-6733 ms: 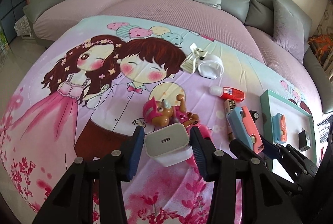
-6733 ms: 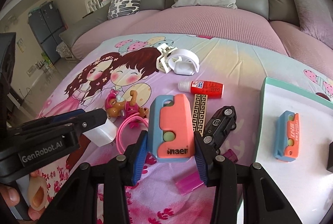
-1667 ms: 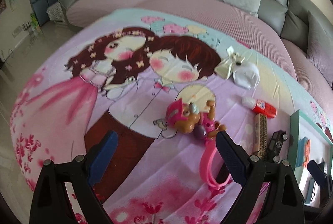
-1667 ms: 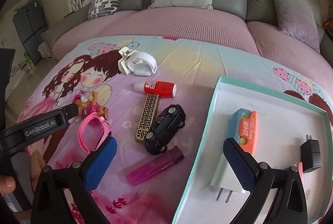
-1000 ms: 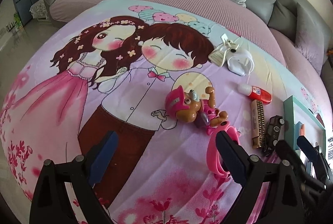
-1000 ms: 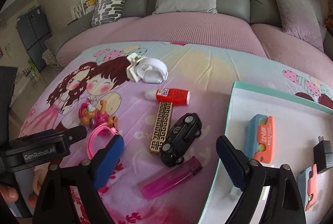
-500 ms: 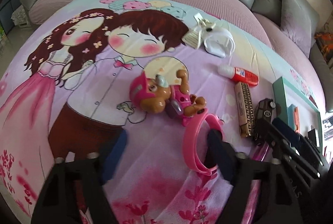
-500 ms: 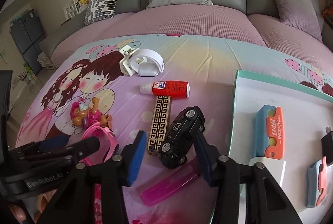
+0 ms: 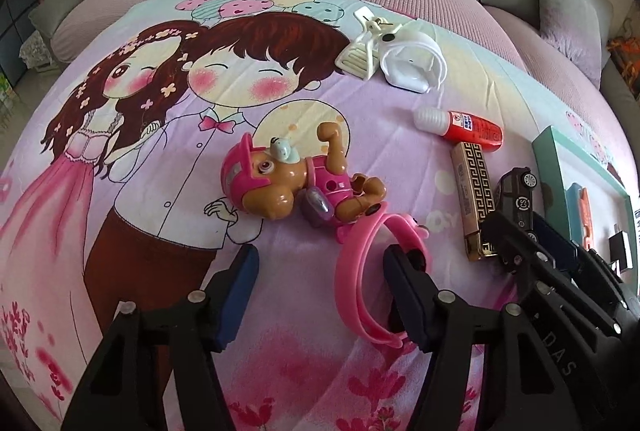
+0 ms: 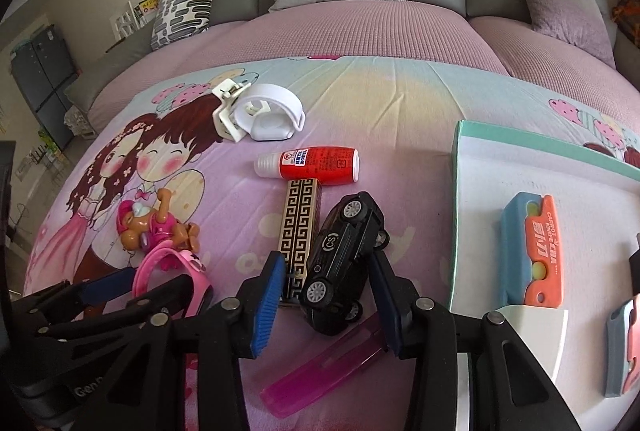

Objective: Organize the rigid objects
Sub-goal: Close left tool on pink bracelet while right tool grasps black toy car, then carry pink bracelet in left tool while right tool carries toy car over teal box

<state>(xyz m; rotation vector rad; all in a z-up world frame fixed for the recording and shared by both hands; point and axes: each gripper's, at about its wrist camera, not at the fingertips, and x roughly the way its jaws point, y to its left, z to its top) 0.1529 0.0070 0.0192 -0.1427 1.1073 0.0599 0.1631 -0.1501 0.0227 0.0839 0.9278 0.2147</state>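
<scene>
Now my right gripper [image 10: 328, 297] has been closing around the black toy car [image 10: 345, 259], jaws narrow, pads just off its sides; my left gripper [image 9: 320, 291] has been closing too, half wide, one finger inside the pink bracelet [image 9: 362, 279], near the sheet's [image 9: 168, 215] lower edge

A cartoon bedsheet [image 10: 380, 99] carries a black toy car [image 10: 344, 255] between the right gripper's [image 10: 328, 295] jaws.

Each black hand-held gripper [image 10: 326, 305] has blue ribbed pads [image 10: 267, 305] and silver screws.
</scene>
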